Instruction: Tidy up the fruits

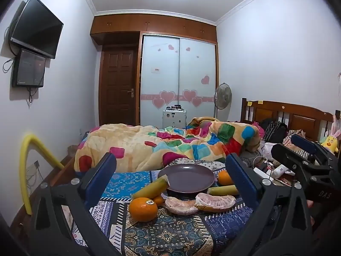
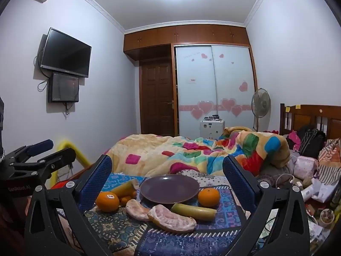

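Observation:
An empty purple plate (image 1: 186, 178) (image 2: 169, 188) lies on a patterned cloth on the bed. Around it lie an orange with a sticker (image 1: 143, 209) (image 2: 107, 201), a second orange (image 1: 224, 177) (image 2: 208, 197), two yellow-green cane pieces (image 1: 151, 187) (image 1: 222, 190) (image 2: 192, 211) (image 2: 123, 188) and two peeled pomelo segments (image 1: 215, 202) (image 1: 181, 205) (image 2: 171, 218) (image 2: 136, 209). A small orange fruit (image 1: 158, 200) sits behind the sticker orange. My left gripper (image 1: 170, 175) is open and empty, hovering before the fruit. My right gripper (image 2: 167, 177) is open and empty too; it also shows in the left wrist view (image 1: 298, 149).
A colourful quilt (image 1: 170, 143) is heaped behind the plate. Clutter of bags, cables and bottles (image 2: 309, 181) lies right, by the wooden headboard (image 1: 287, 115). A yellow foam tube (image 1: 27, 170) stands at the bed's left edge. The left gripper shows in the right wrist view (image 2: 42, 155).

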{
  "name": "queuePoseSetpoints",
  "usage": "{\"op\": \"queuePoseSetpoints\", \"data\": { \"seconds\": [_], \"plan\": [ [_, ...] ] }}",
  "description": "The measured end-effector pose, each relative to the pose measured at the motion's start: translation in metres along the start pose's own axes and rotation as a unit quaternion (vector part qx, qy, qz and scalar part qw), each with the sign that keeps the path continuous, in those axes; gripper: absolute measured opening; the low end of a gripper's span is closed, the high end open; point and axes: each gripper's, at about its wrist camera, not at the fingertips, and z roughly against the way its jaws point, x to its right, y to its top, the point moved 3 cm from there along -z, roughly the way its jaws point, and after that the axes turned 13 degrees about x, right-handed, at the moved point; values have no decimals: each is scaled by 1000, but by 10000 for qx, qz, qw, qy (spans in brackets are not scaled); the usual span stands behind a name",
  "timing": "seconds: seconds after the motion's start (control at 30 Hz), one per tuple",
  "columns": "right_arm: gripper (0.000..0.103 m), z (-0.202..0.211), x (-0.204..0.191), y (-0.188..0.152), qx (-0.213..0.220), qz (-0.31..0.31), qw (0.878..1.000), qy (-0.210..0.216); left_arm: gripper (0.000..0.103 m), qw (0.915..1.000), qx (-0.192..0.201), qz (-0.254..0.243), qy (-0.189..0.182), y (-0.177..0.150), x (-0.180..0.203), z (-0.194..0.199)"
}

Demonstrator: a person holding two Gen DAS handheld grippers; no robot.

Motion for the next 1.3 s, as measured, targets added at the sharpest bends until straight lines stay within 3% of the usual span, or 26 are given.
{"op": "queuePoseSetpoints", "data": {
  "seconds": [1.3],
  "plan": [
    [103, -1, -3, 0, -7, 50, 10000, 7, 103, 9998, 48, -180, -41, -2, 7, -2]
  ]
}}
